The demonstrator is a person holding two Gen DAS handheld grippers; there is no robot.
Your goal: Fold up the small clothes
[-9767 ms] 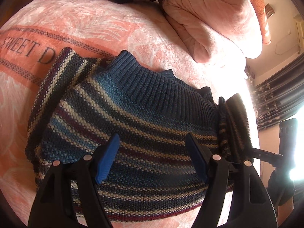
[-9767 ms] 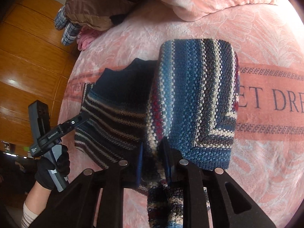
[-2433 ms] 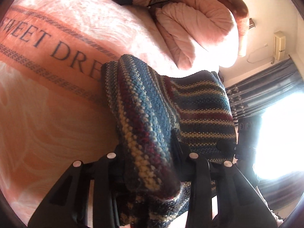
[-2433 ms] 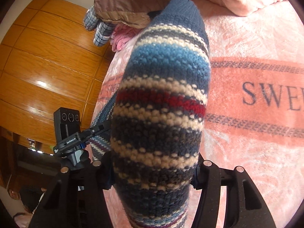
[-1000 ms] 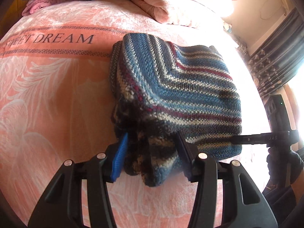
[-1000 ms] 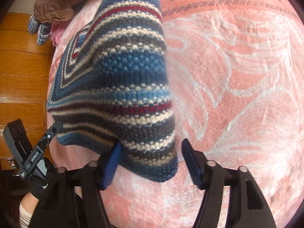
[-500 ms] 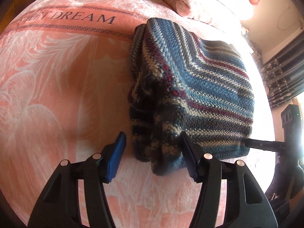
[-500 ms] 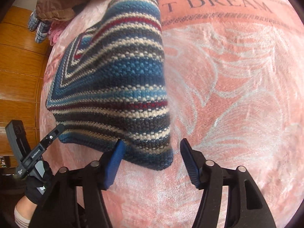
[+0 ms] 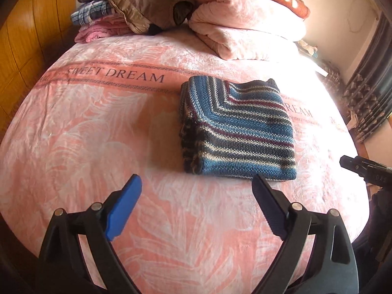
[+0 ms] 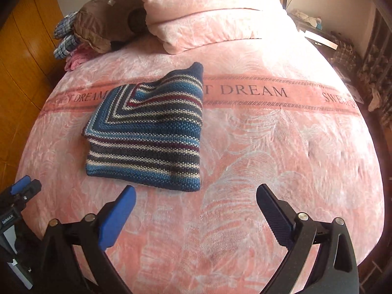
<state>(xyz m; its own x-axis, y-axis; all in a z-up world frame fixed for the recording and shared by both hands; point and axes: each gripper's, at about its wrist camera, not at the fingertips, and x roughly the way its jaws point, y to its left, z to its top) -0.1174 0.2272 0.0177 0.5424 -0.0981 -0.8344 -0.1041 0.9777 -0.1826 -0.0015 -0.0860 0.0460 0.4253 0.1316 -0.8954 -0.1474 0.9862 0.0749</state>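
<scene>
**Two empty grippers, one folded sweater ahead of both**

Both pairs of jaws stand spread wide and hold nothing. The left gripper (image 9: 197, 191) hovers over bare blanket, and the folded striped knit sweater in blue, cream and maroon (image 9: 236, 127) lies just beyond its fingertips, ahead and a little right of centre. From the right gripper (image 10: 196, 201) the same sweater (image 10: 147, 127) lies ahead and to the left, its near edge just past the left blue pad (image 10: 117, 218). The bundle is a near-square packet lying flat, slightly wider across than deep, with one far corner peaking up. Neither gripper touches it; the left one looks marginally better lined up with it, though the difference is small.

By my reading the fold is finished, so the next move is likely to set this piece aside or reach for another.

Under everything is a bed covered by a pink plush blanket with a salmon "SWEET DREAM" band (image 9: 73, 134). At the far end sit a folded pink quilt (image 9: 245, 31), a brown padded garment (image 9: 152, 2) and plaid clothes (image 9: 93, 7). Wooden panelling (image 9: 22, 36) stands at the left, dark curtains (image 9: 370, 83) at the right.
</scene>
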